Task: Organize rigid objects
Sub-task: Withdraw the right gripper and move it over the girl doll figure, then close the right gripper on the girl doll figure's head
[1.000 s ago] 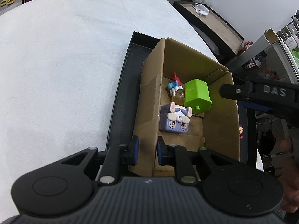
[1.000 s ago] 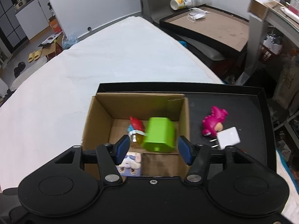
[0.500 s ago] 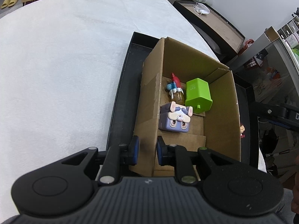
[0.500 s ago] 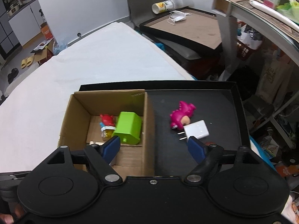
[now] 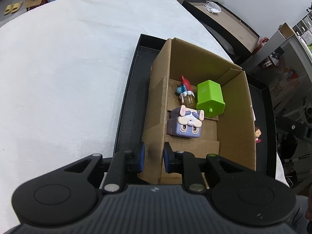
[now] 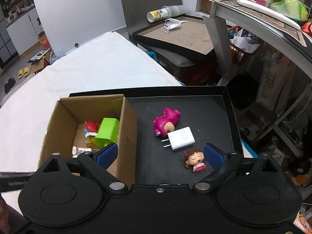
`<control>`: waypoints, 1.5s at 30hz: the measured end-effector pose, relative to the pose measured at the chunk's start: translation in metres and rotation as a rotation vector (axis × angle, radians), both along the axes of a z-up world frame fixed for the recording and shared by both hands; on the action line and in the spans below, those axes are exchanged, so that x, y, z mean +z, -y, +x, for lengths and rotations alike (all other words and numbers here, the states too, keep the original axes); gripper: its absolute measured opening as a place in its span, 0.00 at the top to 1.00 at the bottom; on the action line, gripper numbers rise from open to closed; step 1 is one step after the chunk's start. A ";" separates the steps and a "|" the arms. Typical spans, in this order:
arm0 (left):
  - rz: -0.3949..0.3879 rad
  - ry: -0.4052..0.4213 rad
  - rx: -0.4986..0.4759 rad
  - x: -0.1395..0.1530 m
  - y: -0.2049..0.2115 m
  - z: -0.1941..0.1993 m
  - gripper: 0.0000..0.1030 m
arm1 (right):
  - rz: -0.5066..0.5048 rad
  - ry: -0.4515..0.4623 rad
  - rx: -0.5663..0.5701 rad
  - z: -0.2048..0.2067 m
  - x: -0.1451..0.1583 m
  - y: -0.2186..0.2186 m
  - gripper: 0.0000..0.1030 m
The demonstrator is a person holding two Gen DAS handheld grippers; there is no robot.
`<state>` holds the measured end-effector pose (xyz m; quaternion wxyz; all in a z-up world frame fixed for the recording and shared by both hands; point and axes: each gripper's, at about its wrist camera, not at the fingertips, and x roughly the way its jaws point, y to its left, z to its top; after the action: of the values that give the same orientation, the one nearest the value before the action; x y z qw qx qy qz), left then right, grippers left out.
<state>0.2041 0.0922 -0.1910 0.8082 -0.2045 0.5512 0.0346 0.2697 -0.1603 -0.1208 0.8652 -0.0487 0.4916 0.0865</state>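
A cardboard box point(image 5: 234, 89) point(image 6: 128, 128) stands in a black tray point(image 6: 210, 117) point(image 5: 134, 89). Inside lie a green block point(image 5: 210, 97) point(image 6: 107, 132), a purple rabbit cube point(image 5: 185, 124) and a small red-hatted figure point(image 5: 185, 91) point(image 6: 90, 126). My left gripper point(image 5: 153, 159) is shut on the box's near left wall. On the tray beside the box lie a pink dinosaur toy point(image 6: 165, 120), a white charger plug point(image 6: 181, 138) and a small doll point(image 6: 195, 159) point(image 5: 257, 134). My right gripper point(image 6: 160, 154) is open and empty, above the tray just short of the doll and plug.
The tray sits on a white-covered table point(image 5: 68, 68) point(image 6: 97, 66). Behind are a second black tray with a brown board point(image 6: 181, 33), a can point(image 6: 159, 13) and a mask point(image 6: 172, 24). A metal shelf point(image 6: 253, 15) and clutter stand at the right.
My right gripper let go of the green block into the box, moved right over the open tray and opened wider. The left gripper keeps its hold on the box wall.
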 end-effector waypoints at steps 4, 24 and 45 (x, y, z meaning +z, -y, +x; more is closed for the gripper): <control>0.010 0.002 0.002 0.001 0.001 0.000 0.82 | -0.007 0.000 -0.025 0.000 -0.005 0.011 0.08; 0.058 0.007 -0.002 0.003 0.009 0.002 0.88 | 0.066 -0.111 -0.091 0.006 -0.056 0.066 0.23; 0.079 -0.009 -0.009 0.001 0.013 0.005 0.88 | 0.003 -0.121 -0.110 0.035 -0.096 0.062 0.34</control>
<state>0.2092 0.0796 -0.1901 0.8133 -0.1698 0.5539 0.0539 0.3046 -0.2221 -0.2166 0.8374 -0.0152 0.5447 0.0426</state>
